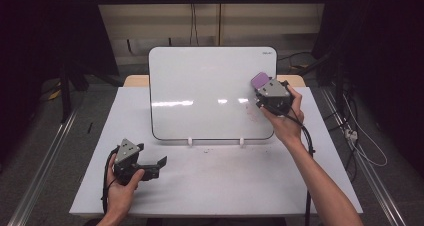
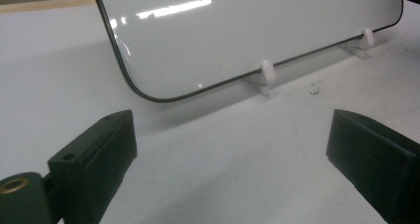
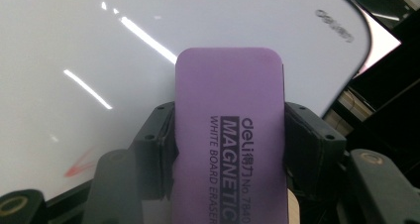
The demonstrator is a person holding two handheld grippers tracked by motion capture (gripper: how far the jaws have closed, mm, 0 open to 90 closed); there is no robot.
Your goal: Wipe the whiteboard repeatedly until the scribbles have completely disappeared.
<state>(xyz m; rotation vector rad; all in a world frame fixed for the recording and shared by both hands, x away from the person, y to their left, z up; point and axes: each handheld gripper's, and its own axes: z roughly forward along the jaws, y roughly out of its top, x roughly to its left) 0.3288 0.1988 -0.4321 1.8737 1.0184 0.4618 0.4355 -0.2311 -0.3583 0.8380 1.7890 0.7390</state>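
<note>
I'm mid-wipe, right hand-held gripper (image 3: pixel 225 149) clamped on the purple rectangular magnetic eraser (image 3: pixel 230 135); next, sweep down over the faint red smear (image 3: pixel 79 167) on the glossy white whiteboard (image 1: pixel 200 93), left hand-held gripper (image 2: pixel 230 159) wide open, empty.

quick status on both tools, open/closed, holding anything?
Left tool: open, nothing between its jaws, low over the table.
Right tool: closed on the purple eraser, held at the whiteboard.

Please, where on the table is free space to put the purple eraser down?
The table is bare in front of the whiteboard, between its two white feet and the near edge, right of the left gripper. Left of the whiteboard is a narrower bare strip. It is crowded at the board's right side, where the right gripper holds the eraser.
</note>
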